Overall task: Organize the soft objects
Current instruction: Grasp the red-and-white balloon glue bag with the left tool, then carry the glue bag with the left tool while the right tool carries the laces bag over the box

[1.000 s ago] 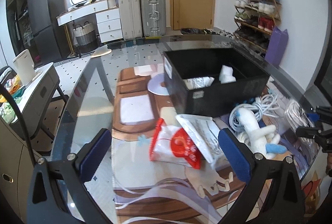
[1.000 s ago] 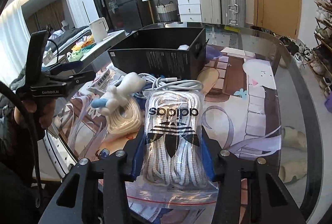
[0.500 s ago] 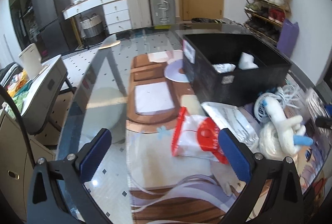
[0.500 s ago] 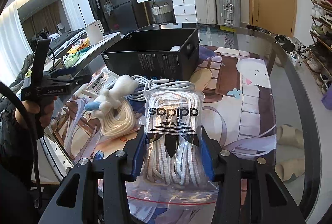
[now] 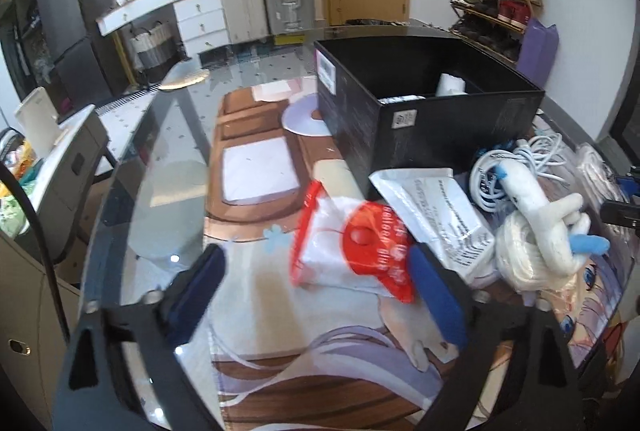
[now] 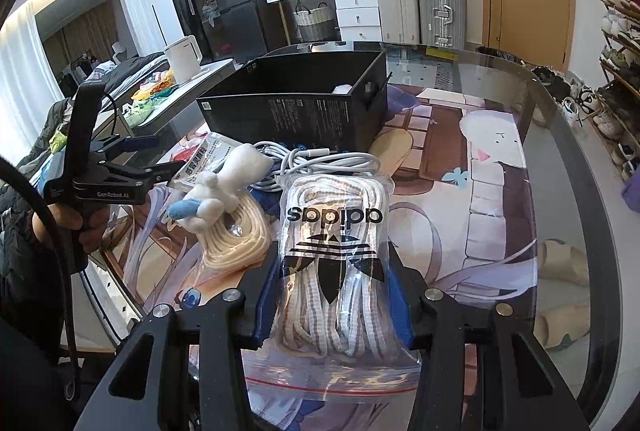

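Between the right claw's (image 6: 332,295) pads sits the clamped lace bag (image 6: 334,263).

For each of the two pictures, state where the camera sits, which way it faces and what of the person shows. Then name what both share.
Left wrist: behind the left gripper, angled down at a red-and-white packet; only its fingers show.
Right wrist: behind the right gripper, clamping a bag of laces; a hand shows at left.
Shared: black box, plush toy.
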Available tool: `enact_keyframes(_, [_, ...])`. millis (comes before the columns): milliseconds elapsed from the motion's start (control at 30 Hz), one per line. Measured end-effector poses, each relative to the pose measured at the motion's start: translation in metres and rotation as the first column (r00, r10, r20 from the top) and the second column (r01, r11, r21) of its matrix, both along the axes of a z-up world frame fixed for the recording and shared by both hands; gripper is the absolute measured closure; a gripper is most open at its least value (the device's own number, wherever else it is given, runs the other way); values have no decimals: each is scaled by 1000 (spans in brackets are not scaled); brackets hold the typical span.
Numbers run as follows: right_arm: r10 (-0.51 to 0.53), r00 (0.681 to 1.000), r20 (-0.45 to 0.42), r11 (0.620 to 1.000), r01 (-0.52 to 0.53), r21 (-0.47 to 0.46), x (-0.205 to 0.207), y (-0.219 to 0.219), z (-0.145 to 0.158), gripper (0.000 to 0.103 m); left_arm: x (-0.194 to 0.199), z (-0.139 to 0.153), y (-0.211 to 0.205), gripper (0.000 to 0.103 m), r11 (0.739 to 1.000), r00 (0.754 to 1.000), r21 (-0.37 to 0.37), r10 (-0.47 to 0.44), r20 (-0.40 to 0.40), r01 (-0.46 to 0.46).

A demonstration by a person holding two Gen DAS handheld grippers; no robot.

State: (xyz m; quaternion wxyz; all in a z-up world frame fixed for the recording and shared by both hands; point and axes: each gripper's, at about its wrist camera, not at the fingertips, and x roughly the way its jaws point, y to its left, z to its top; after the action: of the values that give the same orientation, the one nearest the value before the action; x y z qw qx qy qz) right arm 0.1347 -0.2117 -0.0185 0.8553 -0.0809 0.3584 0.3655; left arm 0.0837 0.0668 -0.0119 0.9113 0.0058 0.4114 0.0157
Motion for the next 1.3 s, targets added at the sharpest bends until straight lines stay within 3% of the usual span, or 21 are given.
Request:
enact_keyframes(167, [6, 1000, 1, 1000, -6, 0, 0, 1, 0, 56, -1, -2, -6, 51, 999, 999, -26, -44, -10, 44])
enact_keyframes(400, [7, 1000, 1, 1000, -7, -1, 0, 2, 0, 56, -6, 1, -14, 57, 997, 998, -27, -69, -1, 69])
enact_keyframes(467, [7, 1000, 2, 1000, -7, -1, 0, 2, 0, 56, -6, 2, -11, 71, 996, 997, -44, -73, -6, 73])
enact_keyframes(967, [4, 1000, 8, 1000, -4, 1, -1, 0, 3, 56, -13, 14, -3, 81, 997, 997, -55, -50, 63, 54])
enact_keyframes(1300, [3, 1000, 20, 1000, -3, 4, -2, -1, 7, 56, -17, 28, 0, 81, 997, 992, -55, -45, 116, 52])
